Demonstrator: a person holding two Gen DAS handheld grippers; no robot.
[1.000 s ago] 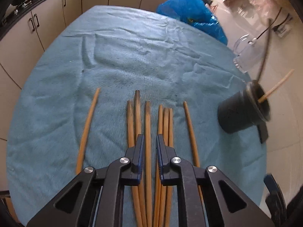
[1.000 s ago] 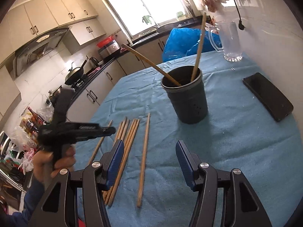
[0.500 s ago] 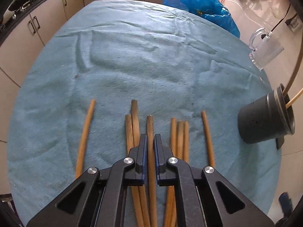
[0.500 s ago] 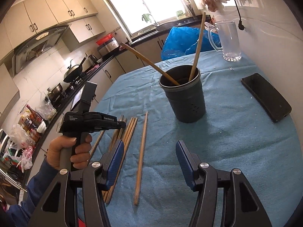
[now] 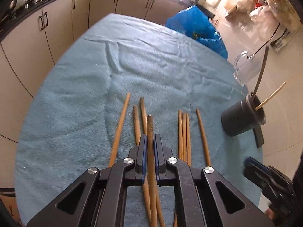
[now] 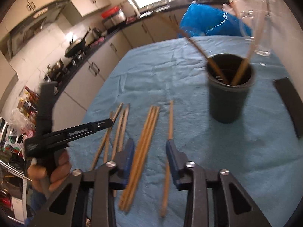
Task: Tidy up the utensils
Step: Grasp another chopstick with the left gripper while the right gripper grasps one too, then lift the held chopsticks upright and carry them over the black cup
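Observation:
In the left wrist view my left gripper point(image 5: 150, 139) is shut on one brown chopstick point(image 5: 149, 124), raised a little off the blue cloth point(image 5: 151, 66). Several other wooden chopsticks point(image 5: 183, 132) lie side by side on the cloth. A dark utensil holder point(image 5: 242, 119) with two chopsticks in it stands at the right. In the right wrist view my right gripper point(image 6: 150, 146) is closing, its jaws on either side of a bundle of three chopsticks point(image 6: 146, 130), pads apart from them. A single chopstick point(image 6: 171, 117) runs under its right finger. The left gripper point(image 6: 108, 123) shows at the left.
A black phone point(image 6: 291, 104) lies right of the utensil holder point(image 6: 229, 98). A glass jug point(image 5: 246, 70) and a blue plastic bag point(image 5: 197, 28) sit at the table's far side. Kitchen cabinets point(image 5: 56, 28) run along the left. A person's hand point(image 6: 55, 168) holds the left gripper.
The left gripper shut on one chopstick and lifted its tip off the cloth. The right gripper swung left and down over the bundle of three, and its jaws narrowed.

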